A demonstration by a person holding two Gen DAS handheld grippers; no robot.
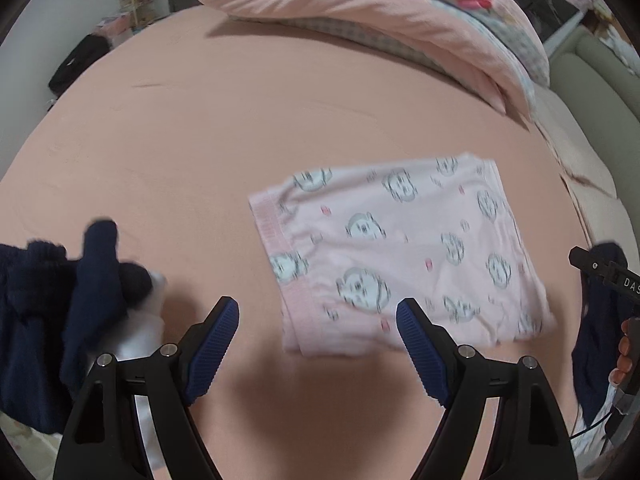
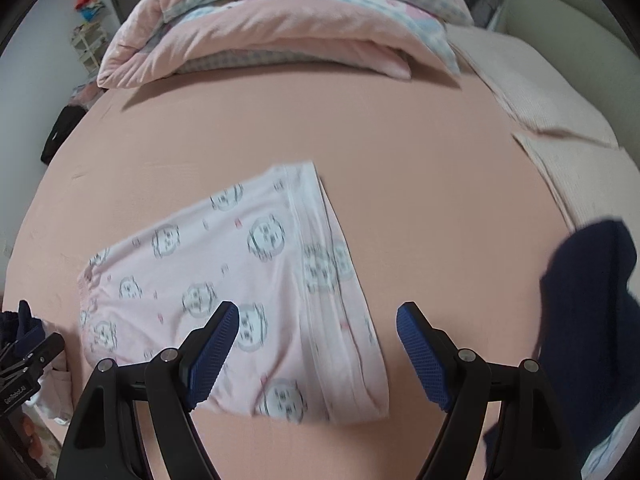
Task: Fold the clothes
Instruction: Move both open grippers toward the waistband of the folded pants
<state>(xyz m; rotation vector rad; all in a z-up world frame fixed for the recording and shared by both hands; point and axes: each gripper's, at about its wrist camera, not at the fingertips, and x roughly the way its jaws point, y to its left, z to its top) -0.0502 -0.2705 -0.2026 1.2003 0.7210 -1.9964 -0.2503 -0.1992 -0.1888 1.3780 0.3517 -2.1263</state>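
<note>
Hovering over the folded pink garment (image 1: 400,256) now, with both my grippers tilted steeply down at the bed sheet (image 1: 200,140). My left gripper (image 1: 318,336) has its blue pads spread wide and nothing sits between them; the near left corner of the garment lies just beyond its right pad, not touched. My right gripper (image 2: 318,336) is spread just as wide, also empty-handed, and its left pad hangs above the near part of the same garment (image 2: 240,292), while its right pad is over bare sheet. The garment itself lies flat on the peach-pink sheet as a tidy rectangle, pale pink with little cartoon faces printed on it, a ribbed band along one short edge, layered hems showing along the opposite side. Left of the garment, a dark navy piece of clothing (image 1: 48,312) is bunched in a heap with something white (image 1: 144,328) peeking from under it. Right of the garment, another navy cloth (image 2: 584,320) lies rumpled at the sheet's edge. Beyond the garment, at the far end of the bed, a pink quilt (image 2: 280,24) is folded in a thick pile. Everything is a bit smeared with motion blur, so the print detail is hard to read.
</note>
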